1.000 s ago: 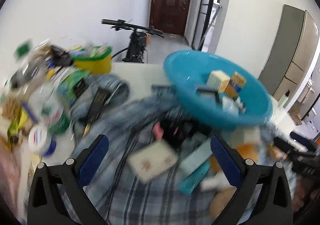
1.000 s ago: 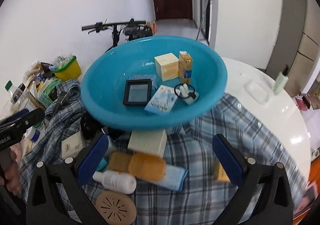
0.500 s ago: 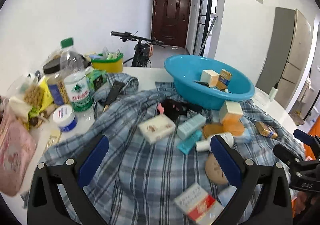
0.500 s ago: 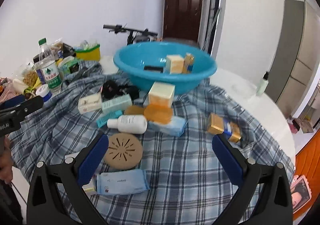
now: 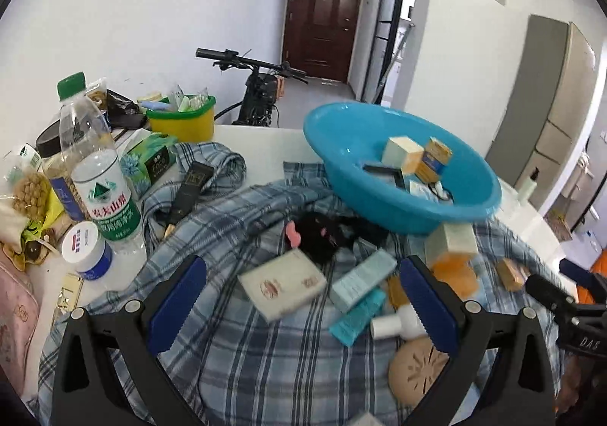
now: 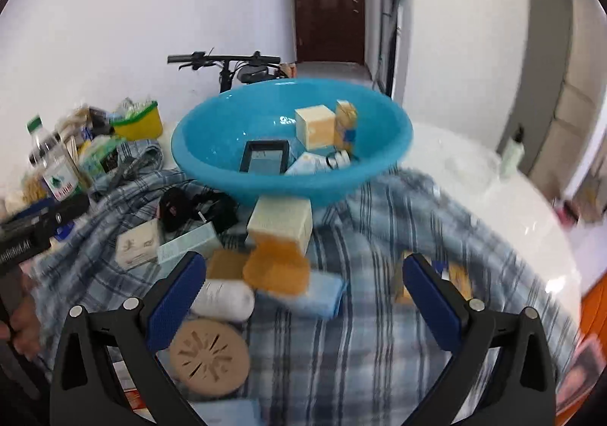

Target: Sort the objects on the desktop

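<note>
A blue basin [image 5: 398, 198] [image 6: 227, 168] holding several small boxes stands on a plaid cloth [image 5: 258, 350] [image 6: 379, 331]. In front of it lie a white soap box [image 5: 282, 283], a teal carton [image 5: 360, 280], an orange soap case [image 6: 277, 266], a white bottle [image 6: 224, 300] and a round tan disc [image 6: 208, 356]. My left gripper [image 5: 299, 306] is open above the white box and teal carton, holding nothing. My right gripper [image 6: 303, 306] is open over the orange case and bottle, empty. The left gripper also shows at the left edge of the right wrist view.
A water bottle [image 5: 100, 175], a white jar [image 5: 87, 249], a tissue pack [image 5: 150, 160] and a yellow bin [image 5: 182, 120] crowd the table's left side. A bicycle [image 5: 258, 84] stands behind the table. A small pump bottle [image 6: 512, 153] sits on the bare white tabletop at right.
Both grippers moved forward and lower toward the pile in front of the basin after having pulled back. Both stay open and empty.
</note>
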A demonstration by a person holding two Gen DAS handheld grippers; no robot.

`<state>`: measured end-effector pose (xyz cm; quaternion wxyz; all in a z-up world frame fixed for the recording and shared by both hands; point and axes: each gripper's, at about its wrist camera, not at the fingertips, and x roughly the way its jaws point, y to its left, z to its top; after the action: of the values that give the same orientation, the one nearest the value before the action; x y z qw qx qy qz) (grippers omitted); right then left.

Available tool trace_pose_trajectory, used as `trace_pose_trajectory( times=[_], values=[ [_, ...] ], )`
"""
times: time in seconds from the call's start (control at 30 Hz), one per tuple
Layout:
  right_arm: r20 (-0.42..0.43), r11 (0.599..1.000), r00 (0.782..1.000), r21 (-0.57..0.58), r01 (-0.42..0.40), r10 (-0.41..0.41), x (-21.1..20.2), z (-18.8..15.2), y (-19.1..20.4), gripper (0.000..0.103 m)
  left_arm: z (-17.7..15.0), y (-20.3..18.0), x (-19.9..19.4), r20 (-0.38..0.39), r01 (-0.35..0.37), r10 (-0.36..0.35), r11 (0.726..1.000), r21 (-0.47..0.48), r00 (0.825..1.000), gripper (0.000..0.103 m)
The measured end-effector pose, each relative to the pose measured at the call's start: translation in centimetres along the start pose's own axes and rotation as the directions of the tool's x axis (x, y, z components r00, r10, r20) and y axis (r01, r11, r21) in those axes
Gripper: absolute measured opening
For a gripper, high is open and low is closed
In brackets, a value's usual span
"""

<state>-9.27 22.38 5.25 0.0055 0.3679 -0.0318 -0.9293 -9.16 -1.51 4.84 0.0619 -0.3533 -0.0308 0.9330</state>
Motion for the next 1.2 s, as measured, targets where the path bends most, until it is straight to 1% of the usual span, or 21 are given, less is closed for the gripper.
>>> trace_pose_trajectory(
  times=[0.07,0.17,0.27,0.37,0.43,0.5,0.6,0.63,0.73,0.8,0.87,0.9,0.93,0.97,1.0,1.07,1.2],
  values=[
    [0.007,1.000,1.000,-0.013,0.028,-0.028,-0.9,-0.9,0.1,0.103,-1.2,-0.2,0.2,-0.031,0.003,-0.002,1.000,0.014,1.000,0.103],
    [0.005,0.999,0.999,-0.025,0.047,-0.047,-1.5,-2.1,0.2,0.103,-3.0,-0.4,0.9,-0.095,0.003,-0.001,1.000,0.022,0.996,0.103],
    [-0.013,0.999,1.000,-0.027,0.021,-0.022,-1.5,-2.5,0.3,0.103,-3.8,-0.3,0.7,-0.091,-0.021,0.021,1.000,0.011,0.996,0.103],
    [0.001,0.999,1.000,-0.035,0.030,-0.030,-1.6,-2.7,0.4,0.103,-3.7,-0.4,0.8,-0.095,-0.022,0.022,1.000,0.002,0.995,0.103],
    [0.003,0.999,1.000,-0.034,0.023,-0.023,-1.5,-3.1,0.3,0.103,-3.7,-0.7,1.1,-0.101,-0.021,0.022,1.000,0.015,0.995,0.103],
    [-0.013,0.999,1.000,-0.035,0.011,-0.011,-1.3,-3.5,0.0,0.103,-3.6,-1.0,1.3,-0.101,-0.008,0.012,0.999,0.041,0.995,0.103],
    [-0.017,0.999,1.000,-0.029,0.018,-0.019,-1.1,-3.8,-0.8,0.103,-3.2,-1.0,2.0,-0.087,-0.010,0.019,0.995,0.102,0.996,0.103],
    [-0.023,0.999,0.999,-0.023,0.023,-0.024,-0.9,-3.8,-1.1,0.103,-3.0,-0.8,2.4,-0.093,-0.006,0.017,0.993,0.116,0.996,0.103],
    [-0.031,1.000,0.999,-0.006,0.015,-0.015,-0.4,-3.5,-1.9,0.103,-2.2,-0.1,5.0,-0.148,0.056,-0.030,0.983,0.176,0.989,0.103],
    [-0.024,1.000,0.999,-0.003,0.021,-0.021,0.1,-3.5,-2.2,0.103,-1.9,0.0,7.2,-0.198,0.053,-0.007,0.972,0.227,0.980,0.103],
    [-0.047,0.999,0.998,0.002,0.040,-0.040,1.3,-3.3,-2.5,0.103,-1.9,0.0,9.5,-0.243,0.007,0.058,0.966,0.259,0.968,0.103],
    [-0.061,0.999,0.997,0.009,0.045,-0.045,1.8,-3.3,-2.6,0.103,-2.0,0.2,10.3,-0.260,-0.013,0.080,0.968,0.251,0.962,0.103],
    [-0.078,0.999,0.996,0.020,0.043,-0.042,2.3,-3.2,-2.8,0.103,-2.0,0.5,11.0,-0.276,-0.017,0.083,0.972,0.234,0.958,0.103],
    [-0.087,0.999,0.996,0.028,0.034,-0.031,2.7,-3.2,-2.9,0.103,-1.9,0.9,11.7,-0.294,-0.003,0.065,0.978,0.208,0.954,0.103],
    [-0.091,0.999,0.996,0.033,0.026,-0.023,3.0,-3.2,-3.0,0.103,-2.0,1.1,12.0,-0.298,0.002,0.058,0.980,0.197,0.953,0.103],
    [-0.095,0.999,0.995,0.037,0.035,-0.032,3.5,-3.0,-3.0,0.103,-1.9,1.3,12.4,-0.290,0.005,0.051,0.982,0.187,0.956,0.103],
    [-0.102,0.999,0.994,0.022,0.030,-0.027,4.0,-2.6,-2.4,0.103,-1.6,1.7,13.0,-0.288,0.037,0.014,0.985,0.169,0.958,0.103]
  ],
)
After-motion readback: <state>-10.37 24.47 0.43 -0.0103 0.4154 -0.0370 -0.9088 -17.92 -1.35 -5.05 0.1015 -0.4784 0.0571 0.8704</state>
